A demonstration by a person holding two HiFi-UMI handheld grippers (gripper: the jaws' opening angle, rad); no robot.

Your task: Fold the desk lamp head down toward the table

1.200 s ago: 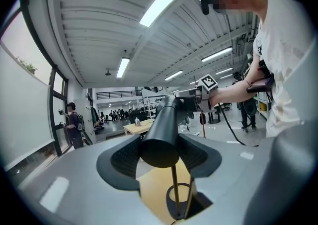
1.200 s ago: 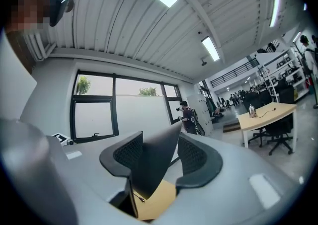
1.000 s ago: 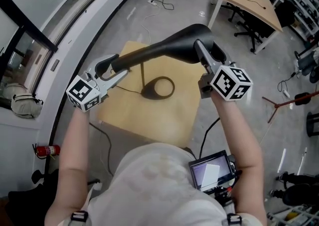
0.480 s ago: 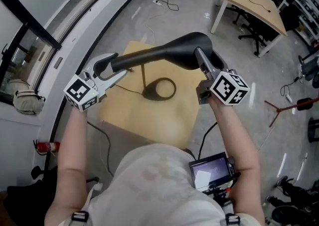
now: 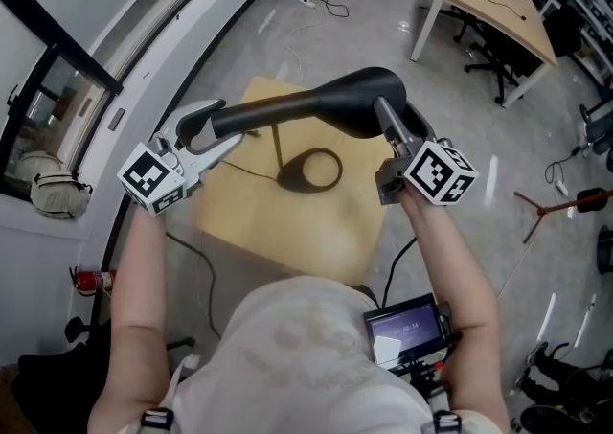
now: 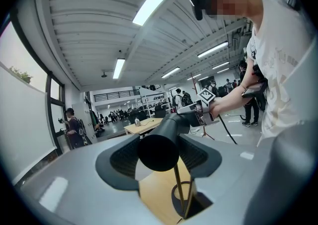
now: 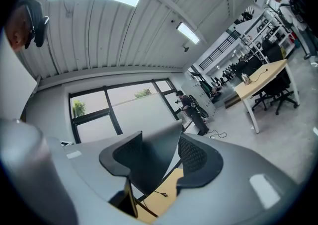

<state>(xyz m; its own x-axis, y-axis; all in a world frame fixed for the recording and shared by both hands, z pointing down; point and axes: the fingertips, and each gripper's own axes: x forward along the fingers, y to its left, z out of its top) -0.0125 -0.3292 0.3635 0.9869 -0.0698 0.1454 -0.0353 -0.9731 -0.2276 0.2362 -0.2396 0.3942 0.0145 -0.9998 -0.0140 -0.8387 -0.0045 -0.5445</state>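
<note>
Centre of the head view, the black lamp head (image 5: 306, 104) lies stretched nearly level above the small wooden table (image 5: 316, 231), high over its ring-shaped base (image 5: 308, 170) and thin stem (image 5: 276, 143). At the left of the frame the left gripper (image 5: 213, 132) has its jaws clamped on the narrow tail of the lamp head, which fills the gap as a black round end in the left gripper view. Over at the right, the right gripper (image 5: 385, 111) is pinched onto the wide end, the dark shell wedged between its jaws in the right gripper view
</note>
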